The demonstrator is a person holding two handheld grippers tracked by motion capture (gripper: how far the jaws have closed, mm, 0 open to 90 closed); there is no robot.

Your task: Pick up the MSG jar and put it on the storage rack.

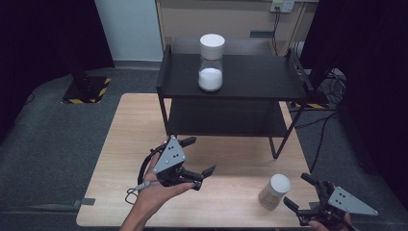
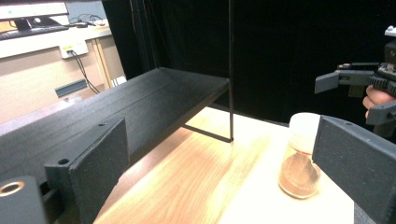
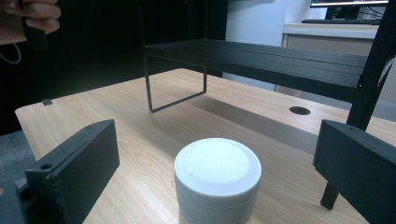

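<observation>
A white-lidded jar of brownish powder point(image 1: 274, 191) stands on the wooden table point(image 1: 130, 139) near its front right; it also appears as the jar point(image 2: 300, 158) and the jar point(image 3: 217, 179). My right gripper point(image 1: 299, 191) is open just right of it, its jaws either side of the lid in the right gripper view without touching. A second jar with white powder point(image 1: 211, 62) stands on the top board of the black shelf point(image 1: 260, 77). My left gripper point(image 1: 199, 156) is open over the table's middle, empty, pointing toward the shelf and the right.
The black two-level shelf fills the table's far half; its thin legs point(image 1: 273, 147) reach the tabletop. The lower board point(image 2: 140, 102) is bare. A hole point(image 3: 299, 110) pierces the tabletop under the shelf. Bare wood lies between the two grippers.
</observation>
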